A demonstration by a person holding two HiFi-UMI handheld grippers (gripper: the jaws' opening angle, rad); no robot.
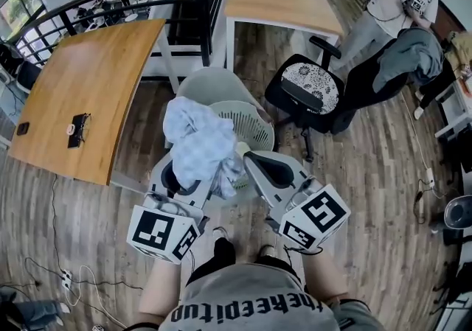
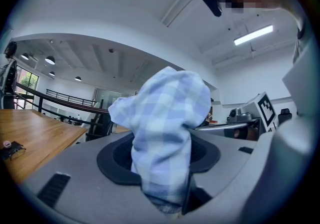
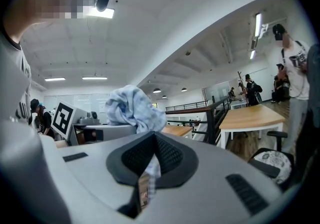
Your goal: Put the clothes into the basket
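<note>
Blue checked cloth (image 1: 198,147) near basket (image 1: 249,122); shirt (image 1: 251,304) reads "thekeepitup".

The wood-plank floor (image 1: 369,167) carries a white slatted plastic basket (image 1: 249,123), a black swivel chair with a patterned seat (image 1: 310,90) just right of it, and white cables with a power strip (image 1: 65,276) at the lower left. The curved wooden table (image 1: 96,79) bears a small black device (image 1: 77,130) toward its near edge and a smaller dark item (image 1: 23,128) by its left corner.

Shirt (image 1: 247,309) print — "thekeepitup" (seen upside down)
</note>
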